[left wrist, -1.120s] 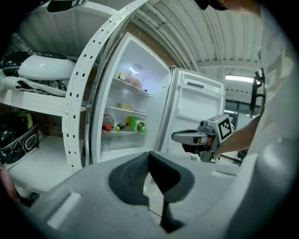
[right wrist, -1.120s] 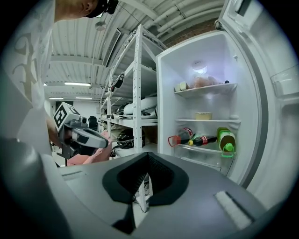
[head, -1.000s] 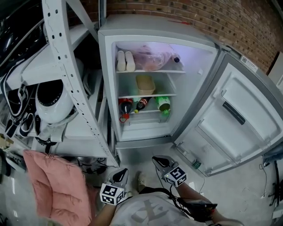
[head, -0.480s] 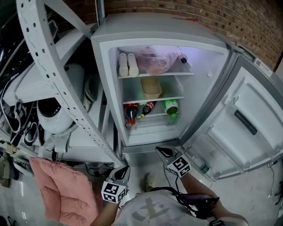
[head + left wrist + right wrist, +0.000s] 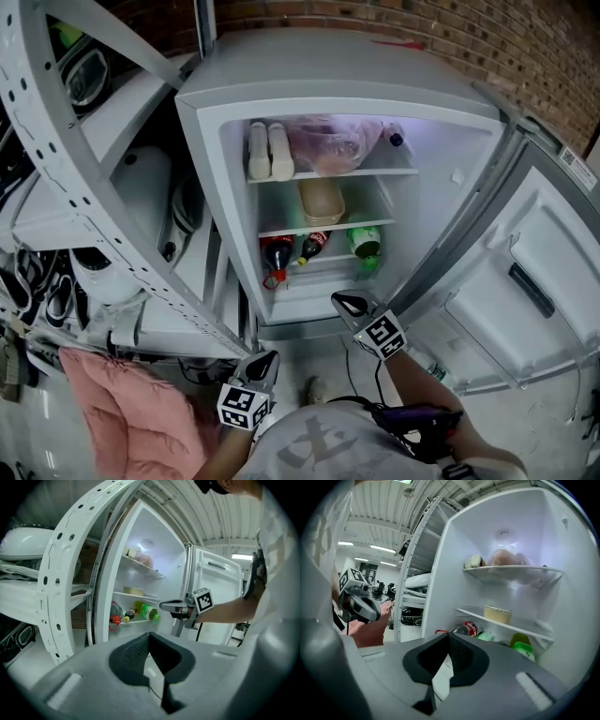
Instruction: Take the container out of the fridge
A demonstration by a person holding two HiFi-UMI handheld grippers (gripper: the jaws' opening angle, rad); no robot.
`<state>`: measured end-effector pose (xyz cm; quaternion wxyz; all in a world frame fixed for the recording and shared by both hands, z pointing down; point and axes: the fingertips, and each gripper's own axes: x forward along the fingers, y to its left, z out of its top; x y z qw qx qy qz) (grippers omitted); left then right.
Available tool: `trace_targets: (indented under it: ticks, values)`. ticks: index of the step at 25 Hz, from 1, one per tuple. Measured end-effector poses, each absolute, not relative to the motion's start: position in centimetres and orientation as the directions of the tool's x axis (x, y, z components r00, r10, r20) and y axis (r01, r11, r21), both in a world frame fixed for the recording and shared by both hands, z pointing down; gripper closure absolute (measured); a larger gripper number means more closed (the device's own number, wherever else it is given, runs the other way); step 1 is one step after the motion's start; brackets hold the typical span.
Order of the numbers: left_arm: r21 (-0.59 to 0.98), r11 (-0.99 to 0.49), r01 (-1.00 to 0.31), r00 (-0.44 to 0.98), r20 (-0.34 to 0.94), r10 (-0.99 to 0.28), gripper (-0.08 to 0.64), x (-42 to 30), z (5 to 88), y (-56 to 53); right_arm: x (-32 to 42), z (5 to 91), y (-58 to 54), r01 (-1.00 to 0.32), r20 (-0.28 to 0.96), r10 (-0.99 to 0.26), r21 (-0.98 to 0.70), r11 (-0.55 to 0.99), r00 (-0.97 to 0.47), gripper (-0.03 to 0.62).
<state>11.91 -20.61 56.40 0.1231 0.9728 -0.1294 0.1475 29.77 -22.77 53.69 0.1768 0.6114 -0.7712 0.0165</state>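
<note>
Both tongs have a grey plastic body and black ribbed pads that meet at the tip. The left tongs (image 5: 266, 357) have a white left cube (image 5: 242, 407) with black square marks on it. The right tongs (image 5: 343, 301) have a right cube (image 5: 381, 334) just like it. A thin black cable (image 5: 378, 384) runs back from the right tongs. The person wears a pale grey shirt (image 5: 319, 445) with a faded print, and a dark strap (image 5: 417, 433) on the right arm.
</note>
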Motion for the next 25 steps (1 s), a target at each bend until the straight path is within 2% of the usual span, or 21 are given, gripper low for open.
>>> trace_targets:
  ticks: [10, 17, 25]
  values:
    - [0.207, -0.932, -0.298, 0.919, 0.324, -0.222, 0.558, 14.2, 56.7, -23.6, 33.9, 50.9, -29.0, -0.869, 0.326, -0.936, 0.418, 0.266, -0.130, 0.586]
    - [0.207, -0.930, -0.302, 0.917, 0.329, -0.225, 0.558, 15.4, 57.1, -24.5, 37.1, 49.6, -32.5, -0.724, 0.374, -0.927, 0.635, 0.270, -0.018, 0.586]
    - [0.217, -0.911, -0.351, 0.903, 0.334, -0.269, 0.558, 15.1, 57.4, -25.8, 39.4, 47.8, -35.9, -0.585, 0.374, -0.923, 0.770, 0.255, 0.089, 0.582]
